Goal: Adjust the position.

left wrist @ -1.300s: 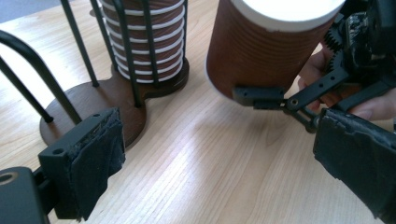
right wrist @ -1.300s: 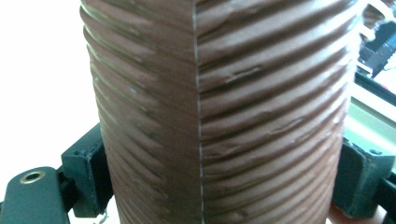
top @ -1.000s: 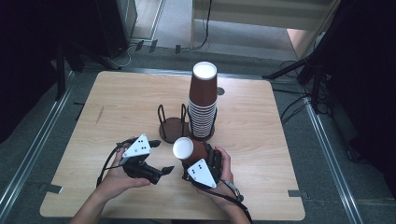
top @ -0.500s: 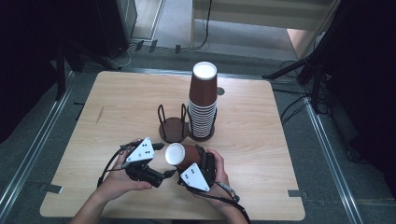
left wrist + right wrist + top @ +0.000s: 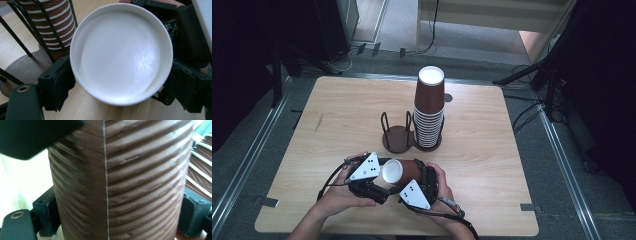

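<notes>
A pale wooden surface carried a cup stack at twelve o'clock. Nearer, the right gripper clamped a brown cup sideways, presumably for handover; the left gripper fingers, just closing, pressed its white base end

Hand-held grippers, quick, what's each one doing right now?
Left hand-held gripper: jaws just closing around the brown cup's white end; contact not clear.
Right hand-held gripper: shut on the brown cup's ribbed side.
</notes>
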`<move>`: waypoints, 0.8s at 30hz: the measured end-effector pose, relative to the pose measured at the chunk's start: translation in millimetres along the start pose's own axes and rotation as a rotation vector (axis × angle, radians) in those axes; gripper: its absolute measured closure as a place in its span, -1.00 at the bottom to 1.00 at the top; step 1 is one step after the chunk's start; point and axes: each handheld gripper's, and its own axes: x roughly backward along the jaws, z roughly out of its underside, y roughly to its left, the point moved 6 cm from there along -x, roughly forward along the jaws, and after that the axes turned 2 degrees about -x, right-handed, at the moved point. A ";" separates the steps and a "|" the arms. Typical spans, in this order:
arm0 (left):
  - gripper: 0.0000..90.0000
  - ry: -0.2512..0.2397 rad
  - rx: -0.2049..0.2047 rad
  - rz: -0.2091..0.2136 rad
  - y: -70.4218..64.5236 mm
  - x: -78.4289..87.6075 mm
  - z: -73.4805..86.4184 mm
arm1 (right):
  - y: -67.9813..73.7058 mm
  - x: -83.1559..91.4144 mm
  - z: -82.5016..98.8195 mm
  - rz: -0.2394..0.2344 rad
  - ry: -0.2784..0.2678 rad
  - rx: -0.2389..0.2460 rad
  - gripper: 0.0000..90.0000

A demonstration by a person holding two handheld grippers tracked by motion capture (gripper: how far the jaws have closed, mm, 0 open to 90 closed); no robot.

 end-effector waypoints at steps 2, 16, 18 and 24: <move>-0.68 0.003 0.001 0.003 -0.7 -0.6 0.5 | 1.5 -0.1 -0.4 -0.008 -0.004 0.004 -0.73; -0.57 0.004 -0.019 0.011 -3.1 0.3 1.1 | 10.3 1.1 -2.8 -0.045 -0.003 0.039 -0.74; -0.56 0.007 -0.018 0.016 -2.9 0.5 1.2 | 10.3 1.2 -2.9 -0.046 -0.004 0.042 -0.74; -0.53 -0.001 -0.018 0.025 -4.3 -0.8 0.9 | 11.4 2.0 -2.7 -0.024 0.029 0.048 -0.78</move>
